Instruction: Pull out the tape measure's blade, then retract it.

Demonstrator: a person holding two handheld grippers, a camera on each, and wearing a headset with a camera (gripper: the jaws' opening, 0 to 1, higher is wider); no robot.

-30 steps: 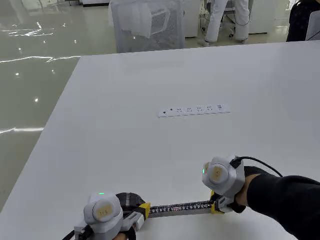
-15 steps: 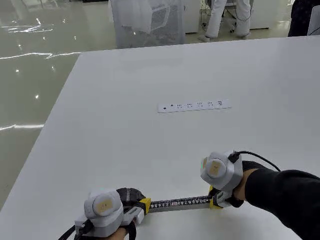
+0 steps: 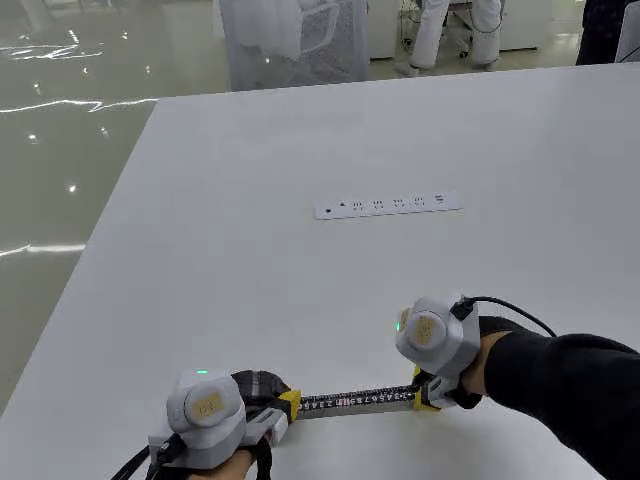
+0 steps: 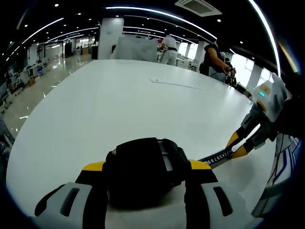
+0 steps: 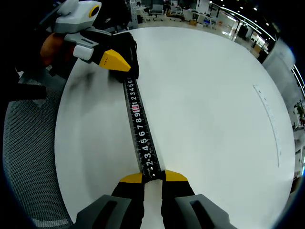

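The blade (image 5: 139, 129) carries numerals 2 to 9 counting away from its gripped end, then a red mark where 10 falls, then single digits that restart toward the case. The finer markings are too small to read. The tape measure (image 3: 258, 386) has a black case and lies at the near edge of the white desk (image 3: 250, 200), with its blade drawn out flat along the surface. The left gripper (image 4: 145, 166) has its yellow-tipped fingers (image 4: 93, 166) clamped on the case. The right gripper (image 5: 153, 177) is pinched together on the blade's free end. A white power strip (image 3: 388, 205) lies mid-desk, well apart. Beyond the desk, a glossy floor (image 3: 60, 130) reflects ceiling lights, and a person in white (image 3: 440, 30) stands past the far edge.
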